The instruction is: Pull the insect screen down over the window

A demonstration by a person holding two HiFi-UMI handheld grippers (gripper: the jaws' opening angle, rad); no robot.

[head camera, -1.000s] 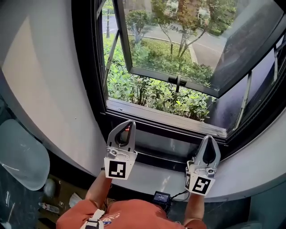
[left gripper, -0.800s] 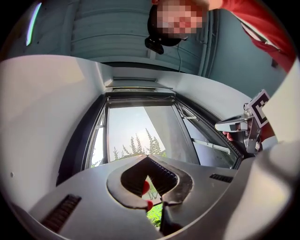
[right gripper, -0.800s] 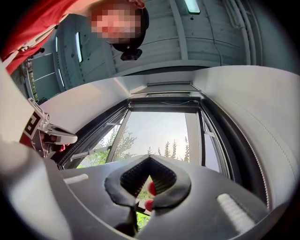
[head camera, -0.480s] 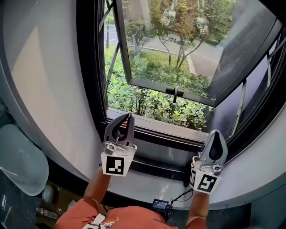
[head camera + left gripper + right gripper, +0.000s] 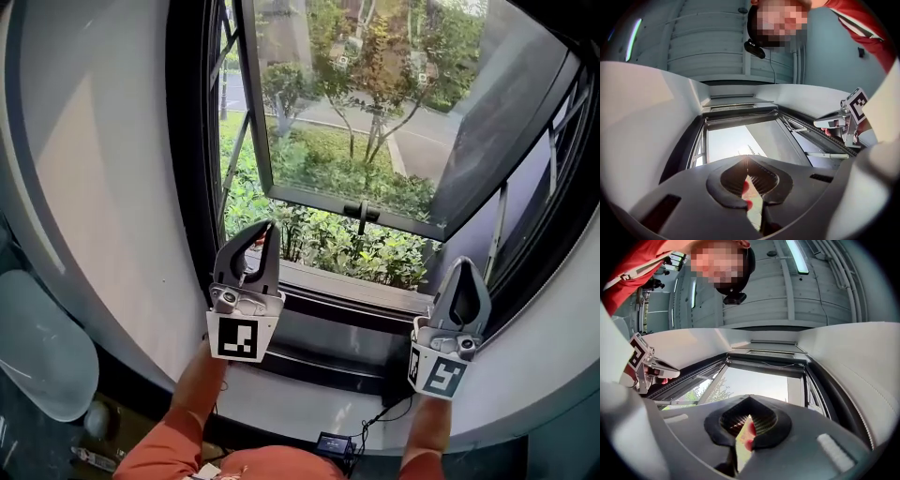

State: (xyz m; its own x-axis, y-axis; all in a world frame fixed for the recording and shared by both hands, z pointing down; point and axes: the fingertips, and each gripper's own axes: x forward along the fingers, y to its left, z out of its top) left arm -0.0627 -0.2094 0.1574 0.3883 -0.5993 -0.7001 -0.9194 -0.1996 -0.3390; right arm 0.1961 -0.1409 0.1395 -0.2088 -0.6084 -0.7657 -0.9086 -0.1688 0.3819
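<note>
Our head view shows the left gripper and right gripper, jaws pressed together, before the black-framed open window; only the gripper views reveal its black top bar.

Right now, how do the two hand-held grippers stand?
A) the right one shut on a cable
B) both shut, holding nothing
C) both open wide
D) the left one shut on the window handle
B: in their own views, the jaws of the left hand-held gripper and the right hand-held gripper meet at the tips with nothing between them.
</note>
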